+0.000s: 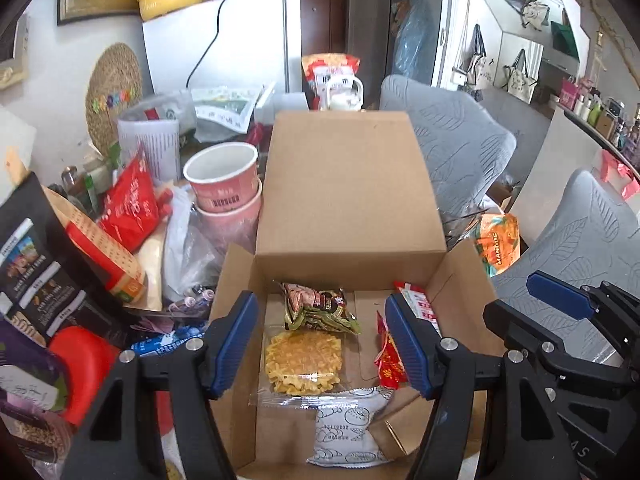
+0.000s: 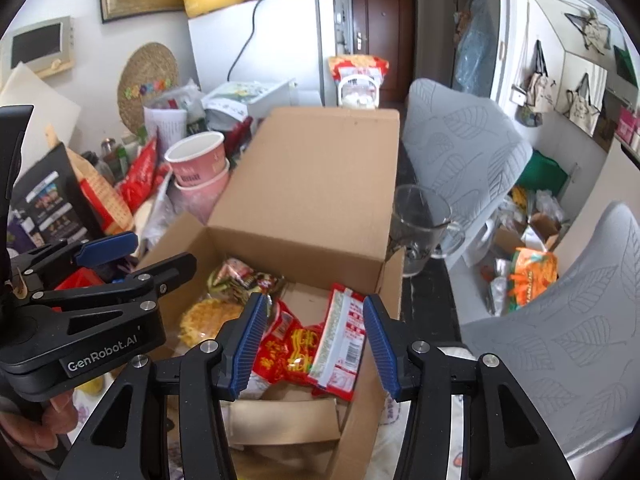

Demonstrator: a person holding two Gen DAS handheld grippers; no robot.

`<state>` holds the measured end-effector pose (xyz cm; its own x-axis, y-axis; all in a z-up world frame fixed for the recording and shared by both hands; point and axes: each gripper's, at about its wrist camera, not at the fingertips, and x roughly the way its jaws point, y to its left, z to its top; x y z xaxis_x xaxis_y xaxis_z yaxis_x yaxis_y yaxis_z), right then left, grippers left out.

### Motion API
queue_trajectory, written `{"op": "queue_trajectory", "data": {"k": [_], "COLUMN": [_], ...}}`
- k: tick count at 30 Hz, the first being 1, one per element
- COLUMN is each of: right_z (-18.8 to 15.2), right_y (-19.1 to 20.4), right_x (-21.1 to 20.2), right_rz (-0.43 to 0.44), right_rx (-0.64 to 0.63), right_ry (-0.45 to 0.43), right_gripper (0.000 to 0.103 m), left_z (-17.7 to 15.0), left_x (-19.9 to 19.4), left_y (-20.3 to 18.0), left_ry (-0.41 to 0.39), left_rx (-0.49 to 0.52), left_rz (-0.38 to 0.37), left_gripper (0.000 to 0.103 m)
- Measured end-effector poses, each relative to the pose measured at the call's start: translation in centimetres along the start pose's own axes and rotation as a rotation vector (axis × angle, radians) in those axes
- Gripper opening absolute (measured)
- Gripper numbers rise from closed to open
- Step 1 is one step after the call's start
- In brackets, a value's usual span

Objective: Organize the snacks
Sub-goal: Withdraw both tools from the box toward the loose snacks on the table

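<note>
An open cardboard box stands on the table with its lid flap raised at the back. Inside lie a green-brown packet, a wrapped waffle biscuit, a white packet and red packets. My left gripper hovers open above the box, nothing between its blue pads. My right gripper hangs open over the box's right side, above a red noodle packet and a red-white packet, gripping neither. Each gripper shows in the other's view: right gripper, left gripper.
Left of the box is a crowded pile: stacked pink paper cups, a red bag, a black bag, a red tub. A glass mug stands right of the box. Grey chairs and an orange snack bag lie beyond.
</note>
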<state>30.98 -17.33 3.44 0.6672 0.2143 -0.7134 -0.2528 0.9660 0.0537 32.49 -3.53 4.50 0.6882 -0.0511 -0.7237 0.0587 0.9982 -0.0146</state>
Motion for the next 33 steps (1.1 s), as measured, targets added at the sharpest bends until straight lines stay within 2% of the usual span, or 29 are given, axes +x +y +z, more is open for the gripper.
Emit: {"op": "queue_trajectory", "data": {"k": [2,14,16,18,22,25,27,33], "right_z": [0.1,-1.0,-1.3,-1.7,-3.1,-4.3,-5.2,-8.6], "right_y": [0.1,1.6,1.8,2.1,2.7,3.0,3.0,3.5], "right_x": [-1.4,-10.6,-11.8,-13.1,-15.8,-17.4,-18.3,-20.0], "right_rz": [0.0,0.001,0.0,0.0,-0.002,-0.004,-0.006,-0.03], "right_rx": [-0.003,-0.036,-0.044,-0.048,-0.057,-0.056,-0.053,-0.048], "right_ry": [-0.03,-0.214,-0.236,-0.258,-0.311,-0.337,-0.35,-0.364], "right_gripper": [0.054,0.059,0.059,0.059,0.062,0.062,0.068,0.068], "left_z": [0.1,-1.5,-2.1,-2.7,-4.3,-5.7,-6.5,-10.2], "left_x": [-1.6,-10.4,-11.6,-12.8,-15.4,-16.9,-17.6,-19.4], "left_y": [-0.1,-0.5,-0.6,-0.6,-0.5,-0.2,0.1,0.5], "left_ry": [-0.024,-0.155,-0.169,-0.182,-0.231,-0.238,-0.245,-0.253], "left_rx": [0.002,0.034,0.039,0.05,0.064,0.059,0.049,0.031], "left_rz": [0.002,-0.013,-0.017,-0.019,-0.026,-0.044,-0.05,-0.064], "left_gripper": [0.066,0.066,0.07,0.079,0.08,0.08,0.08,0.08]}}
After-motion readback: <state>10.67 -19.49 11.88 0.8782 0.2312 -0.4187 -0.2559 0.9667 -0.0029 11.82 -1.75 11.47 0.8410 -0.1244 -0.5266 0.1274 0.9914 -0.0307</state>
